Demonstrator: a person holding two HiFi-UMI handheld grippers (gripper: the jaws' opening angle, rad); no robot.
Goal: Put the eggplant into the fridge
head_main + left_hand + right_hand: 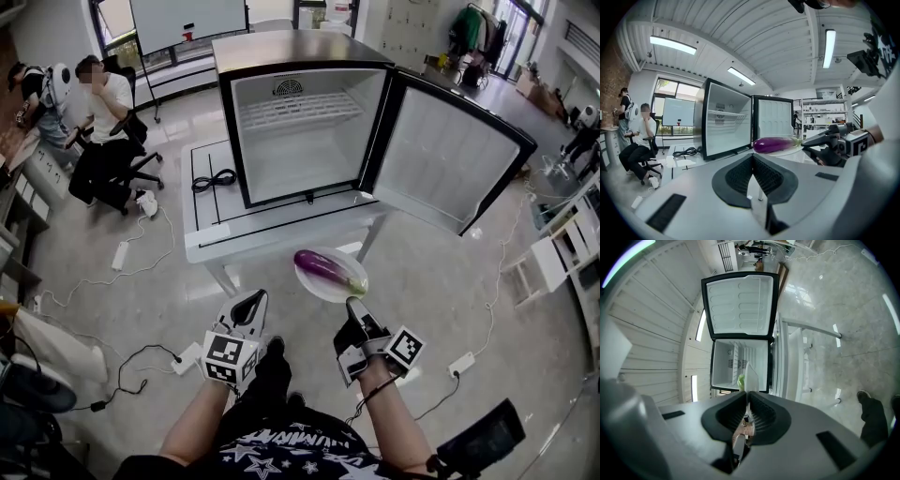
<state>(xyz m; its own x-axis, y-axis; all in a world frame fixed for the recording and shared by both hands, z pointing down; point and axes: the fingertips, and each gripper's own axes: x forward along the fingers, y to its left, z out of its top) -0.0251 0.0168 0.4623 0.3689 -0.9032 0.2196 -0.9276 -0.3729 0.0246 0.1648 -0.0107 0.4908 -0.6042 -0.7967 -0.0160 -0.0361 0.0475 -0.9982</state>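
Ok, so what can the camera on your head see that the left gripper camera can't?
Only the head view shows the shiny dark top of the black-framed white fridge and the left gripper from above, with its square-marker cube. Only the left gripper view shows the long ceiling lights and, close up, that gripper's own black jaws, together with nothing between them. Both show the purple eggplant lying on its round white plate, the fridge door standing open, and the right gripper.
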